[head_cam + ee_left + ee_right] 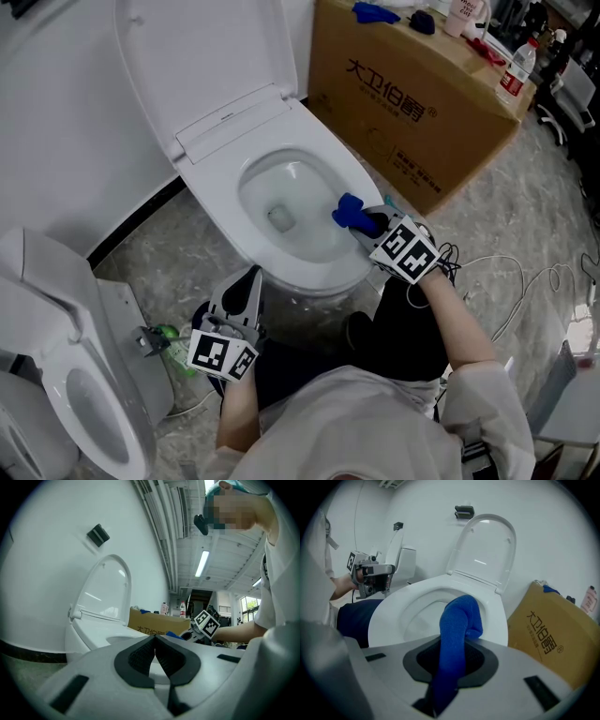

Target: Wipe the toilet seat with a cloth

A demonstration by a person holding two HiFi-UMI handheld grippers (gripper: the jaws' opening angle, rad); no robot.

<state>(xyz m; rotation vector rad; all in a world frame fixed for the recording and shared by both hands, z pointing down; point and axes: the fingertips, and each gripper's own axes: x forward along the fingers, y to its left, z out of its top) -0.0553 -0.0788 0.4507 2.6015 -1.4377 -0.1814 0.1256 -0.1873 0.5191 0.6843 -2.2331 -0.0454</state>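
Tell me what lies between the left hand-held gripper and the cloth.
In the head view, only the front of the toilet seat and part of the open bowl separate the left hand-held gripper from the cloth.

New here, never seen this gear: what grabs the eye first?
The bright blue cloth, pinched in the right claw, rests on the white toilet seat's right side. The left claw hangs shut and empty near the seat's front; a big brown cardboard box stands beyond the seat.
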